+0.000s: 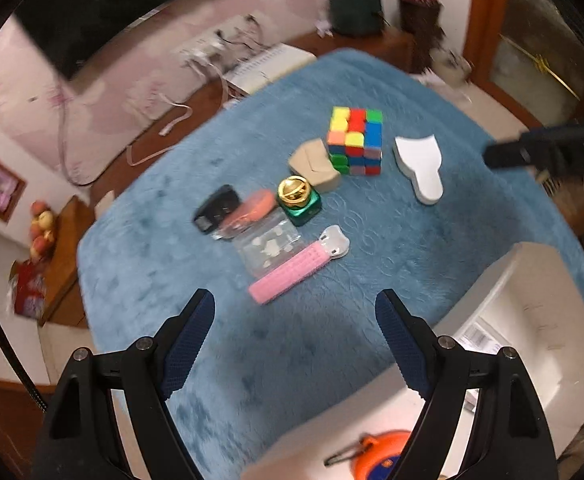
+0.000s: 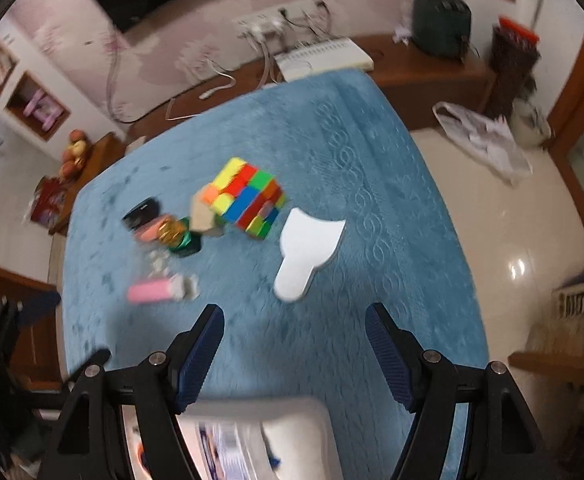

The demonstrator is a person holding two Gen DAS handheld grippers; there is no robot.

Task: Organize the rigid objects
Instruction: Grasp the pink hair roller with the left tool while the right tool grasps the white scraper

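A white power strip (image 2: 269, 22) with cables plugged in is fixed on the pink wall. Just below it a white slotted box (image 2: 324, 58) lies on a brown wooden ledge (image 2: 432, 68). Right of the strip stands a dark green toaster (image 2: 442, 24). Far left of it, red apples (image 2: 73, 152) are piled up.

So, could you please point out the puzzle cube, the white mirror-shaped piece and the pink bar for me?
puzzle cube (image 1: 356, 141), left wrist view, on its top face.
white mirror-shaped piece (image 2: 307, 248), right wrist view, on its flat top.
pink bar (image 1: 287, 276), left wrist view, on its ridged middle.
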